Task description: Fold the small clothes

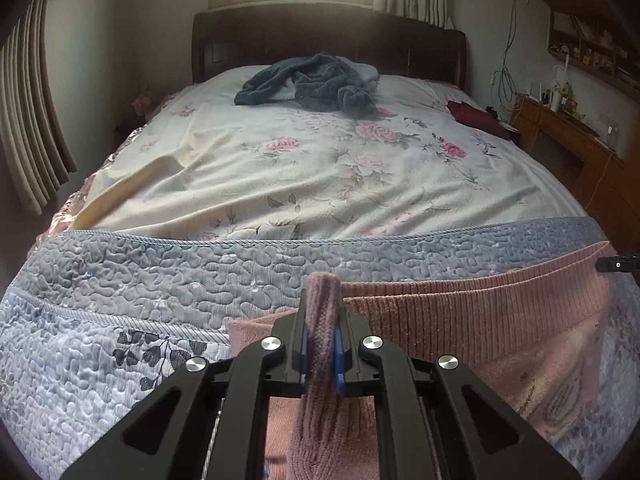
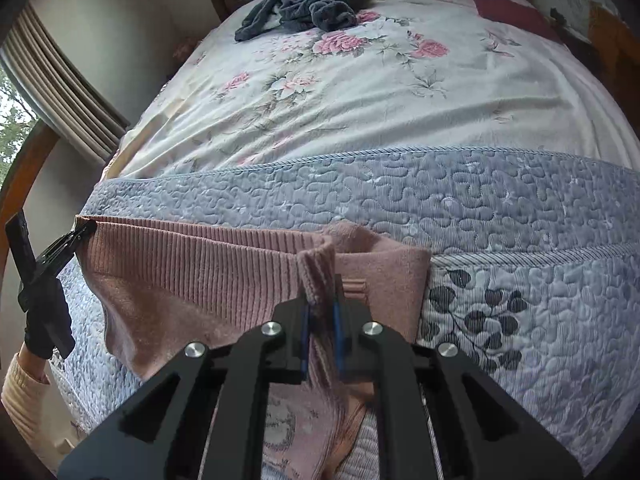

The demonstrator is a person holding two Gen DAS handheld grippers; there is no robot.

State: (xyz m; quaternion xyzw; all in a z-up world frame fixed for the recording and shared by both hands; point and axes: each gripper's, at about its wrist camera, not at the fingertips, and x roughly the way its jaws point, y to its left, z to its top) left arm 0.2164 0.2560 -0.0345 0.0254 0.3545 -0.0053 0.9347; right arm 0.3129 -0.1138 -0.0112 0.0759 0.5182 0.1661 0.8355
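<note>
A pink sweater [image 1: 480, 300] hangs stretched between the two grippers over the foot of the bed [image 1: 320, 168], above the blue-grey quilt [image 1: 140, 280] spread there. The left gripper [image 1: 322, 320] has its jaws pinching a bunched fold of the ribbed hem, the knit squeezed up between the blue pads [image 1: 338, 350]. The right gripper [image 2: 322, 316] has its jaws clamped on the other end of the same ribbed edge, and that edge runs nearly taut from one to the other while the rest of the sweater droops below. From the right wrist view, the left gripper shows at the far left, held by a gloved hand [image 2: 44, 332] with a cream sleeve [image 2: 20, 392]. Farther up the flowered bedspread lies a crumpled grey garment [image 1: 312, 84] near the headboard [image 1: 328, 44], and a dark red cloth [image 1: 476, 118] sits at the right edge.
</note>
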